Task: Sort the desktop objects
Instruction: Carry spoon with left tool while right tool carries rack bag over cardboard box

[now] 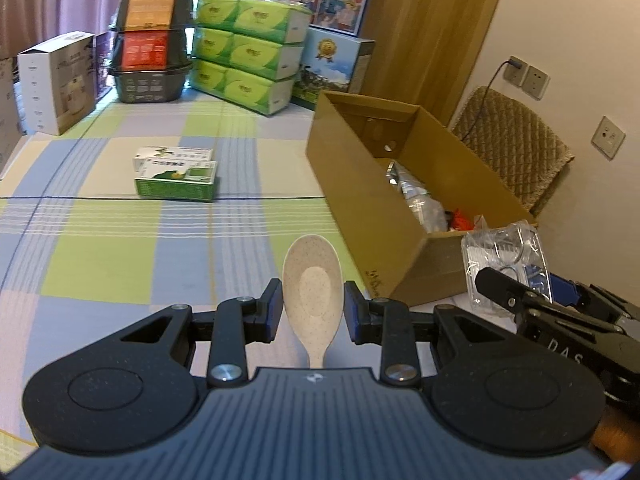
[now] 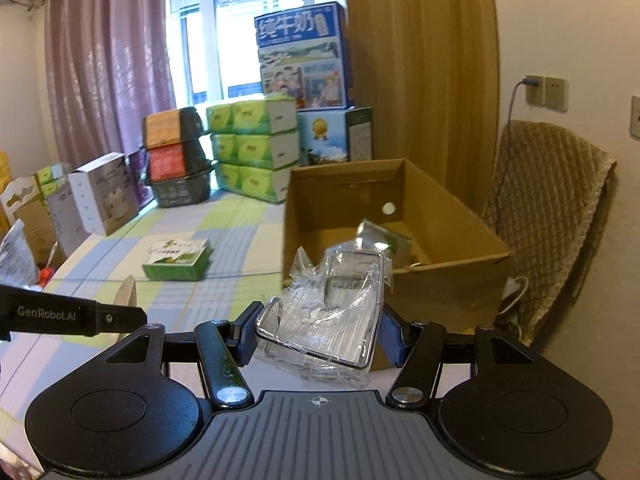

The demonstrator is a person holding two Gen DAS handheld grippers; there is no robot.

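Spoon (image 1: 313, 280), light and stiff, sits clamped at the bowl between my left gripper (image 1: 313, 312) fingers, above the table (image 1: 100, 240). My right gripper (image 2: 318, 336) holds a crinkly, slippery plastic-wrapped pack (image 2: 324, 312) near the cardboard box (image 2: 400, 240); I judge gripping its rigid edges safest.

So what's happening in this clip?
A person is sorting items with two handheld claws. The left claw grips a speckled cream spoon above the checked tablecloth. The right claw holds a clear plastic-wrapped package near the open cardboard box, which already holds some items.
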